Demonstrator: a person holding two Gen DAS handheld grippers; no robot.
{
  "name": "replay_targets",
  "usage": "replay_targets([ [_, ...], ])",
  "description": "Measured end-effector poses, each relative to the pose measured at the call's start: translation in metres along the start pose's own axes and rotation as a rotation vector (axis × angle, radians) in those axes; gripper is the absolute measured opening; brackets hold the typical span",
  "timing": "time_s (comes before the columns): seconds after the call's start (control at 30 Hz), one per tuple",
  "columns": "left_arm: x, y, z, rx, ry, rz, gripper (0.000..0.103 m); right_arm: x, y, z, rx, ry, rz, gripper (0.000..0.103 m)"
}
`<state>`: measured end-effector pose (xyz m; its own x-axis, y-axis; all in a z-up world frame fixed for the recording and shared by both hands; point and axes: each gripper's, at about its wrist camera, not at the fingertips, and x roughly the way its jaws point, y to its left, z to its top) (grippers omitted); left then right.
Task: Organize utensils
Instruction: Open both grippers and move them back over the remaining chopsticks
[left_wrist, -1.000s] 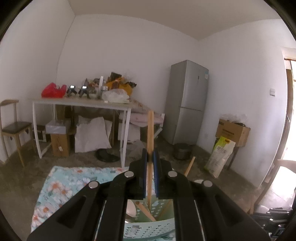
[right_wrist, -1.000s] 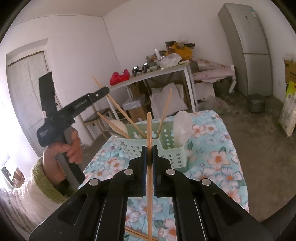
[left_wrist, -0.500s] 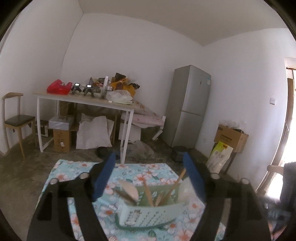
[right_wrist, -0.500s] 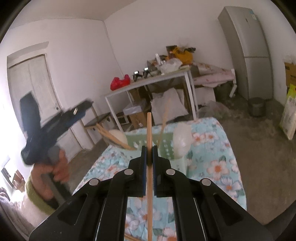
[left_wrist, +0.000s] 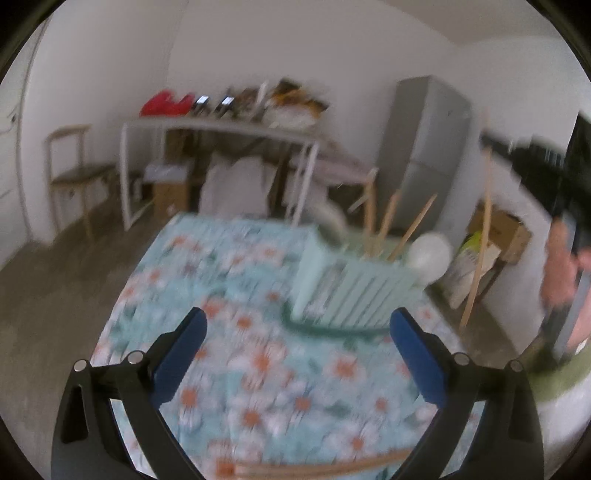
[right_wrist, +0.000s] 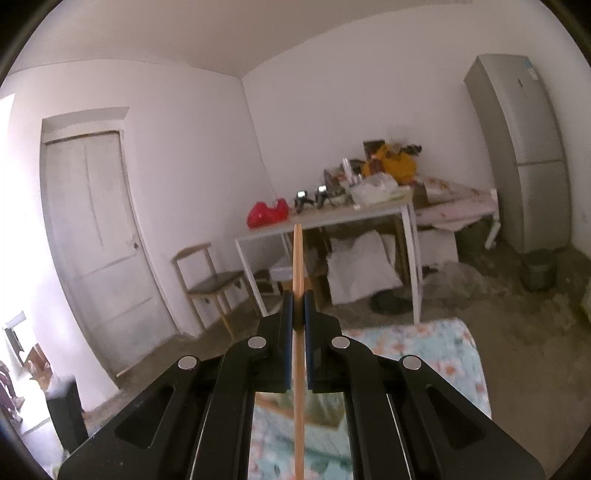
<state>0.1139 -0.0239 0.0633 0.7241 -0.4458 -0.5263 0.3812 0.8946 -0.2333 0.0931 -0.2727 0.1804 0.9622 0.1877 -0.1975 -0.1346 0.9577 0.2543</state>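
Note:
My left gripper (left_wrist: 295, 325) is open and empty above the floral tablecloth (left_wrist: 229, 266). Ahead of it stands a pale green slotted basket (left_wrist: 354, 291) holding several wooden chopsticks (left_wrist: 388, 221) and a white spoon (left_wrist: 432, 254). More chopsticks (left_wrist: 314, 467) lie on the cloth at the bottom edge of this blurred view. My right gripper (right_wrist: 298, 295) is shut on a wooden chopstick (right_wrist: 297, 258) that stands upright. The same chopstick (left_wrist: 480, 240) shows in the left wrist view, right of the basket. The basket (right_wrist: 295, 417) is glimpsed blurred below the right gripper.
A white table (right_wrist: 332, 218) piled with clutter stands at the back wall, with boxes and bags beneath. A wooden chair (right_wrist: 210, 280) is beside a door (right_wrist: 96, 236). A grey fridge (right_wrist: 524, 147) stands at the right. A cardboard box (left_wrist: 513, 229) sits by the wall.
My left gripper let go of its chopstick into the basket, opened wide and pulled back and down. My right gripper rose with its chopstick to above the basket.

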Motion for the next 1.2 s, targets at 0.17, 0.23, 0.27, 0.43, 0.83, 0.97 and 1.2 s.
replay_targets([
  [0.17, 0.002, 0.015, -0.028, -0.056, 0.081, 0.070, 0.097, 0.016, 0.004, 0.022, -0.025, -0.041, 0.010, 0.004],
  [0.23, 0.001, 0.019, -0.036, -0.057, 0.093, 0.105, 0.097, 0.024, 0.006, 0.025, -0.043, -0.049, 0.003, 0.004],
  [0.27, 0.000, 0.021, -0.041, -0.059, 0.097, 0.123, 0.097, 0.030, 0.007, 0.025, -0.053, -0.051, -0.007, 0.004],
  [0.43, -0.009, 0.028, -0.059, -0.075, 0.116, 0.159, 0.097, 0.053, 0.007, 0.017, -0.079, -0.049, -0.026, 0.004],
  [0.83, -0.013, 0.020, -0.071, -0.066, 0.130, 0.142, 0.097, 0.100, 0.016, -0.024, -0.216, 0.062, -0.079, 0.019],
  [0.97, -0.012, 0.020, -0.073, -0.078, 0.129, 0.117, 0.097, 0.088, 0.016, -0.032, -0.247, 0.069, -0.088, 0.049],
  [1.2, -0.008, 0.023, -0.074, -0.083, 0.126, 0.110, 0.097, 0.032, 0.008, -0.015, -0.190, -0.009, -0.085, 0.056],
])
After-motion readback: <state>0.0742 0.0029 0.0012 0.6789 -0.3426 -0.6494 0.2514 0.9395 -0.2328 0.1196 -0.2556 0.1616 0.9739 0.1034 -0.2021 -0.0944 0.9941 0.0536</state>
